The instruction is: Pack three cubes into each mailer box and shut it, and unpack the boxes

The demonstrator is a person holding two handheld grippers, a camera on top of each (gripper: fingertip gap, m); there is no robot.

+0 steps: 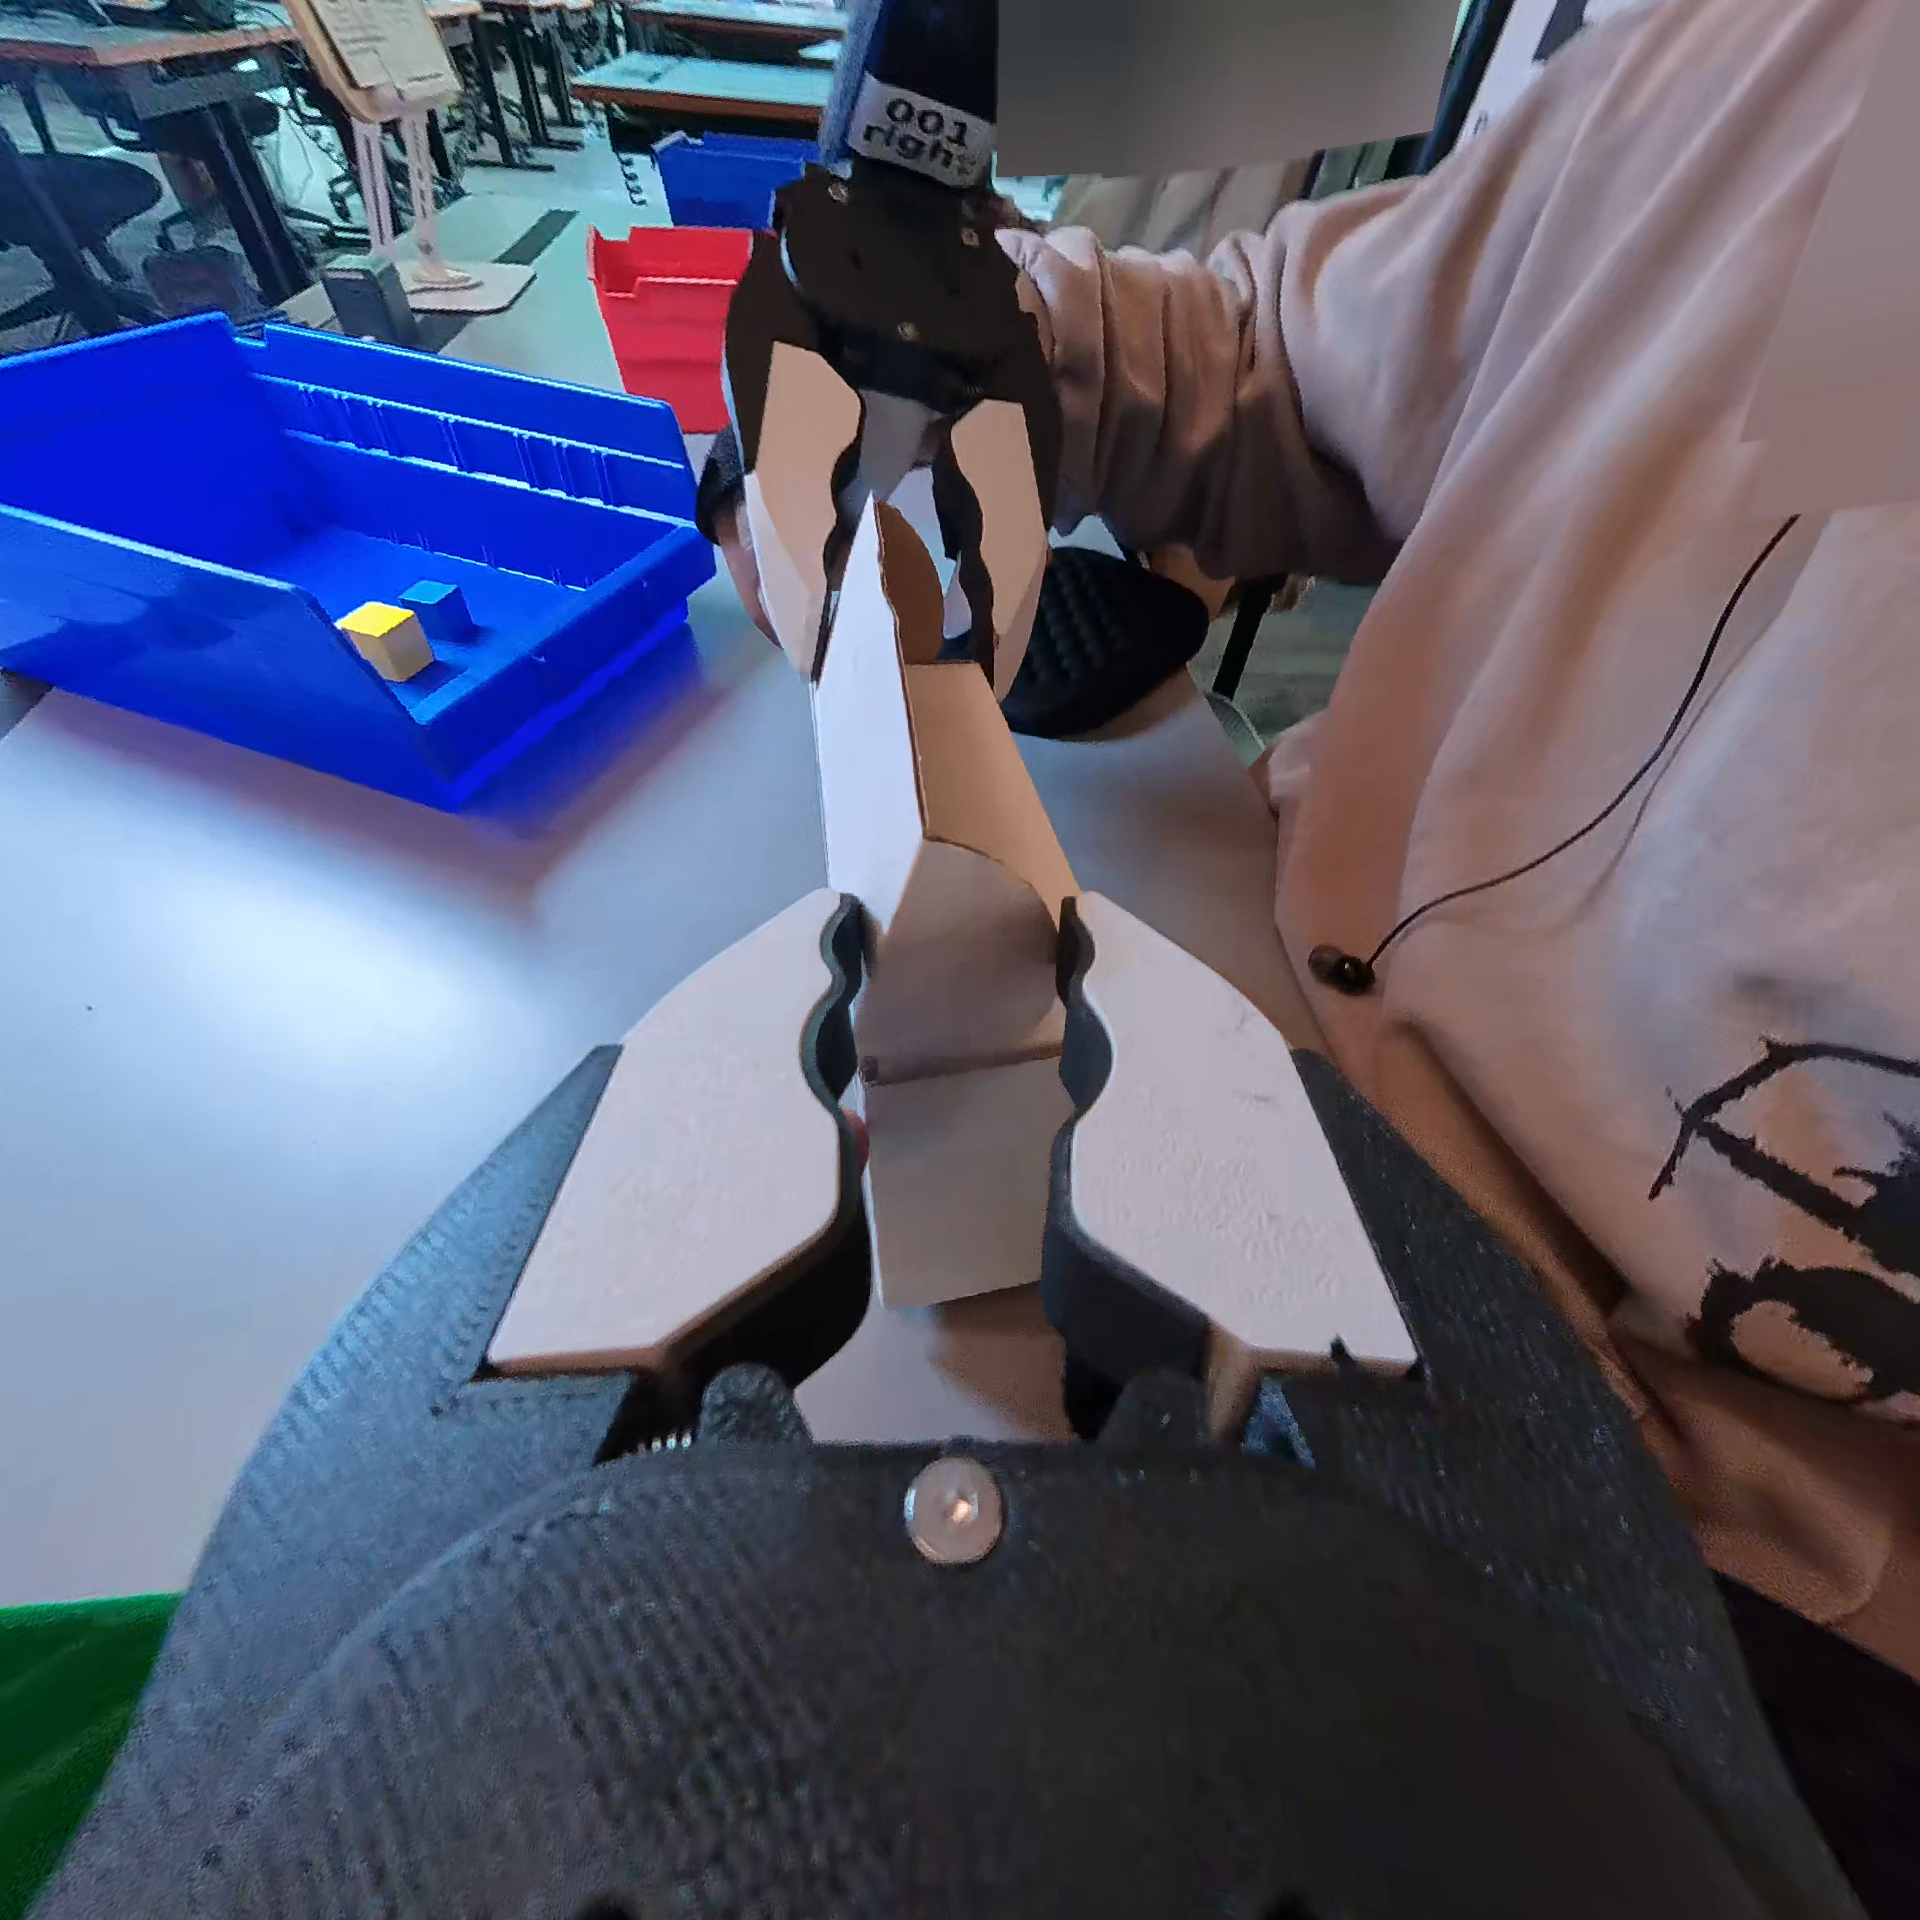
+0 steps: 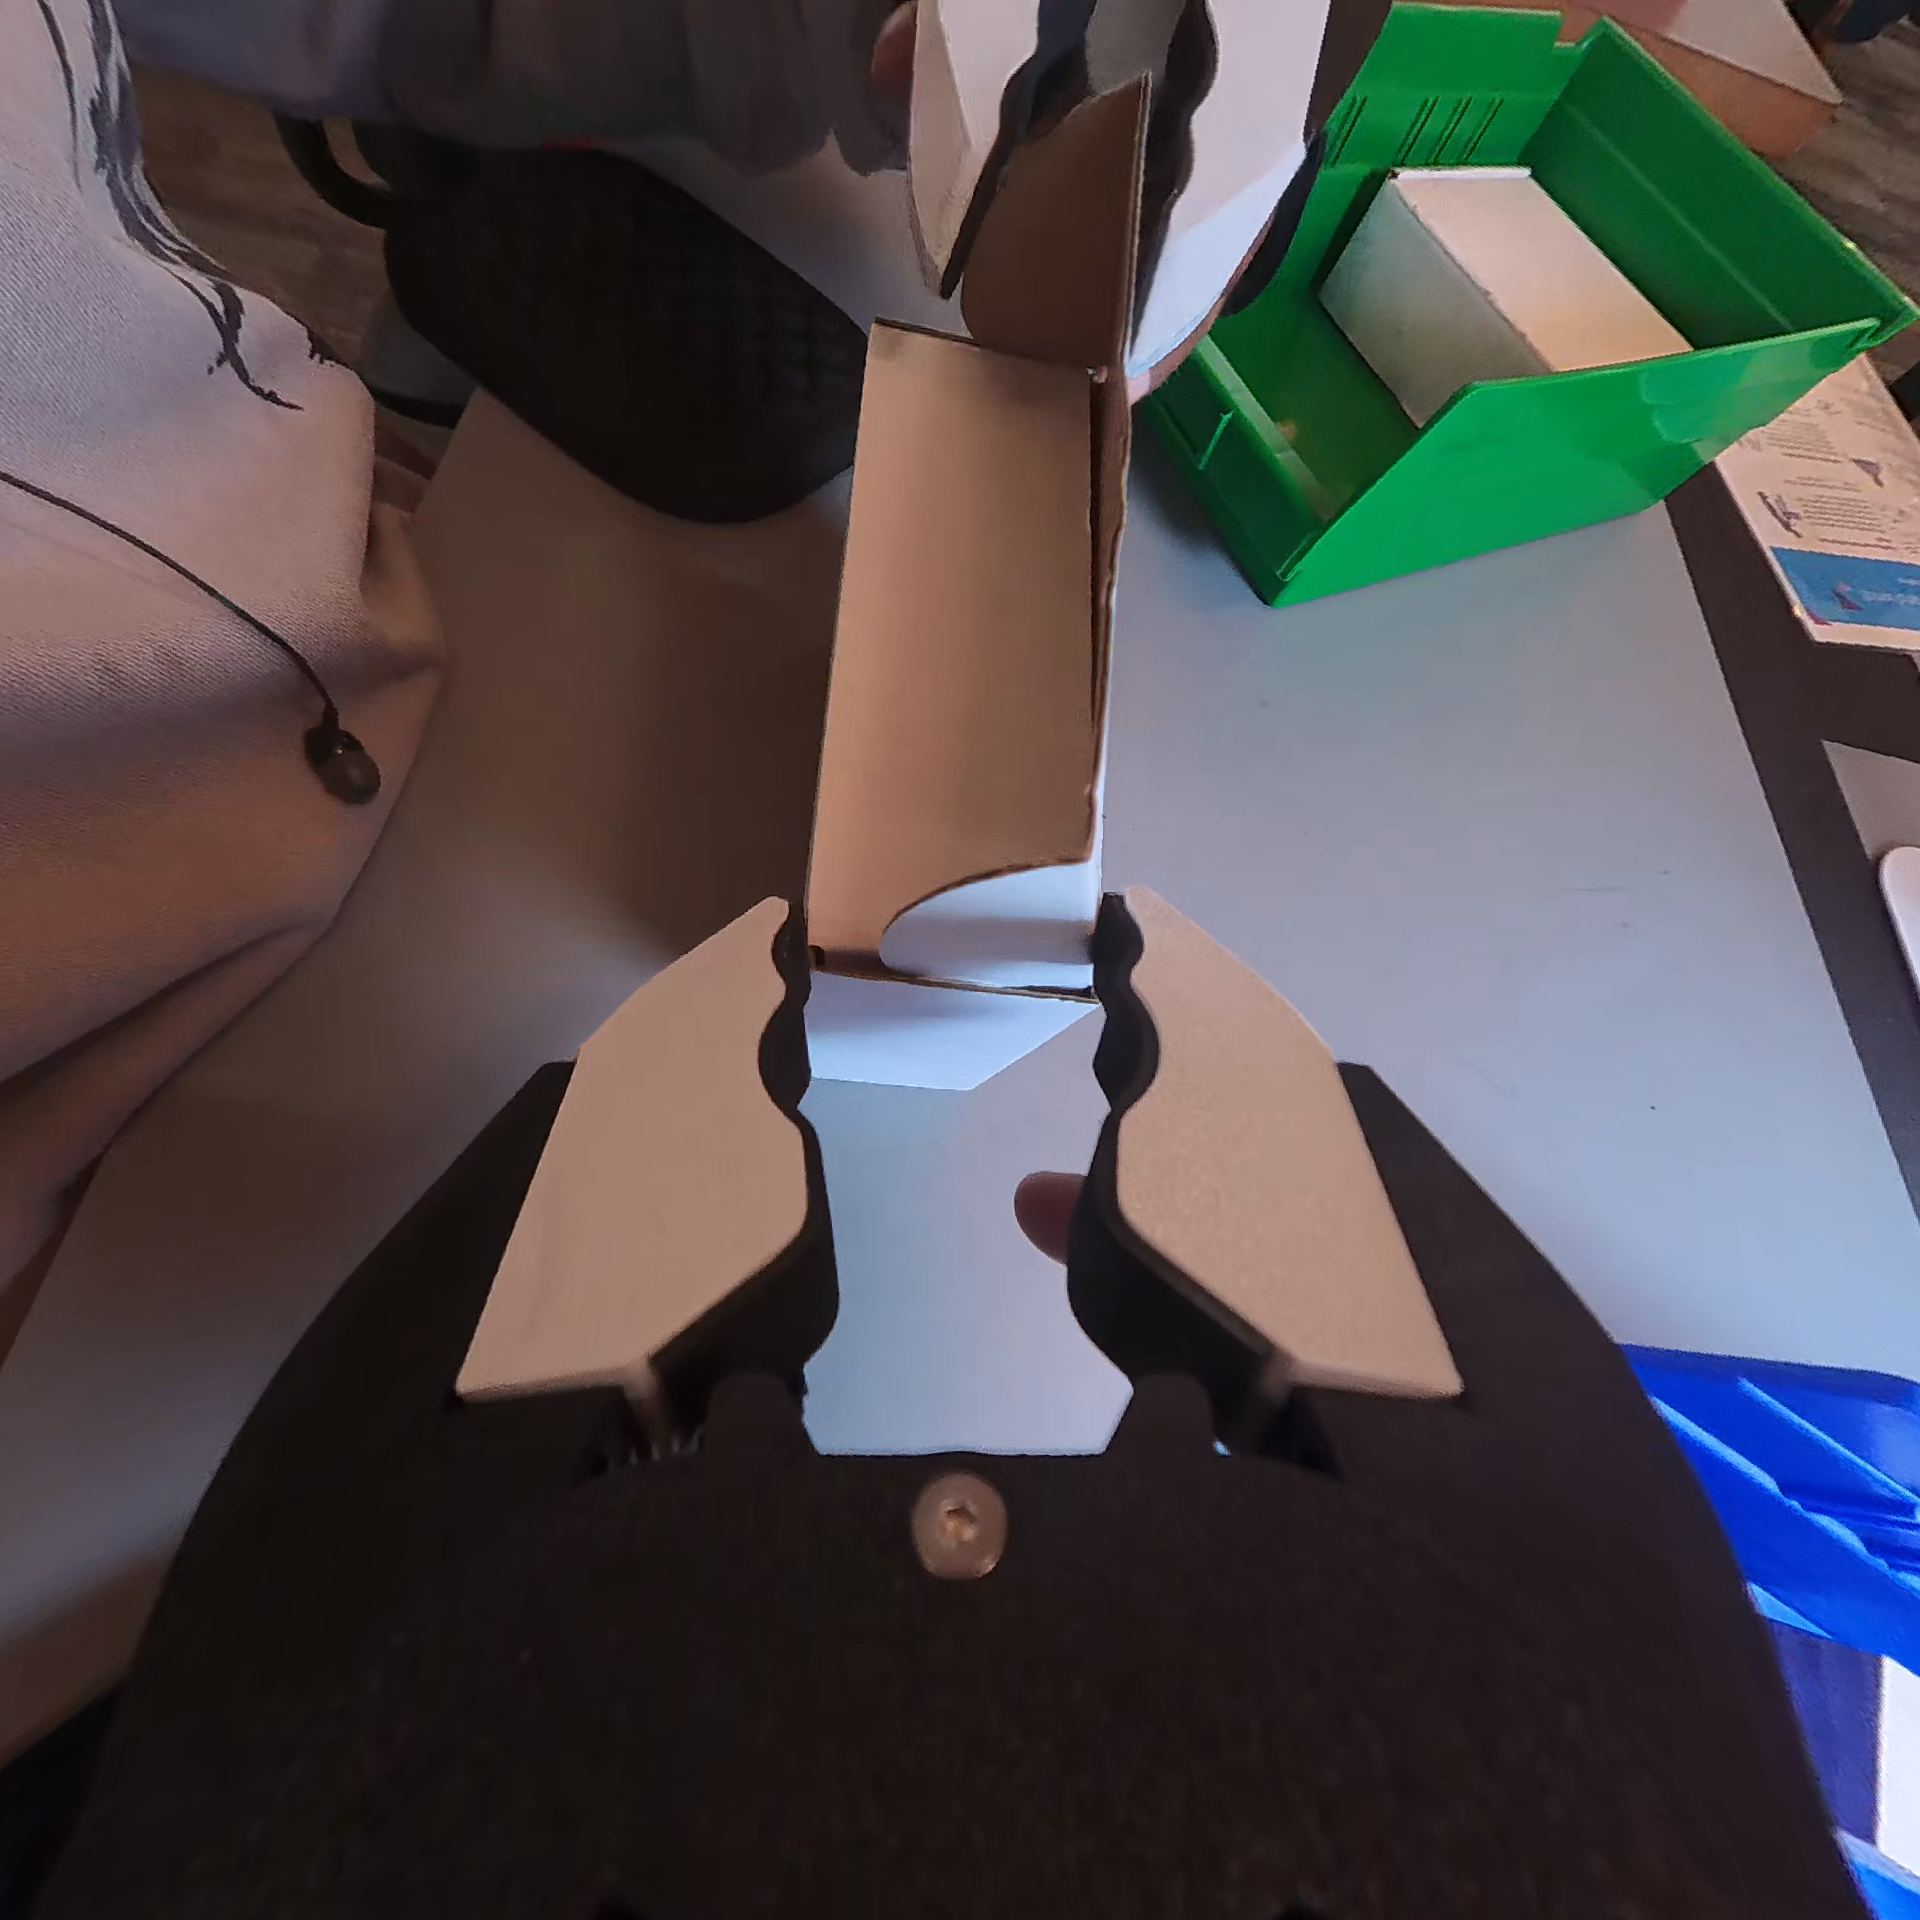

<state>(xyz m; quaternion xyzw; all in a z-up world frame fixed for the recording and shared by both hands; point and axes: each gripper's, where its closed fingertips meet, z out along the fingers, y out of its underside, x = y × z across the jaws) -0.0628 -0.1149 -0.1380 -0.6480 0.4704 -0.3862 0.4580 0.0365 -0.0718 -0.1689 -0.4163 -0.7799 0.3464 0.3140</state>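
A white mailer box (image 1: pixel 883 727) is held in the air over the grey table (image 1: pixel 312 1039), between both grippers. My left gripper (image 1: pixel 961 935) is shut on its near end. My right gripper (image 1: pixel 894 468) grips the far end. In the right wrist view my right gripper (image 2: pixel 951 925) clamps one end of the box (image 2: pixel 966 623), and the left gripper (image 2: pixel 1060 125) holds the other. A flap shows the brown inside; what the box holds is hidden. A yellow cube (image 1: pixel 387 639) and a blue cube (image 1: pixel 436 608) lie in a blue bin (image 1: pixel 208 468).
A green bin (image 2: pixel 1558 488) with another white box (image 2: pixel 1475 270) in it stands on the table. A red bin (image 1: pixel 665 312) and a second blue bin (image 1: pixel 727 177) stand behind. A person's light sleeve and torso (image 1: pixel 1558 623) are close by. A printed sheet (image 2: pixel 1849 520) lies at the table edge. My hands' fingertips stand some 12 cm from each other. My right gripper is the nearer one to the yellow cube (image 1: pixel 387 639): about 30 cm, against 40 cm.
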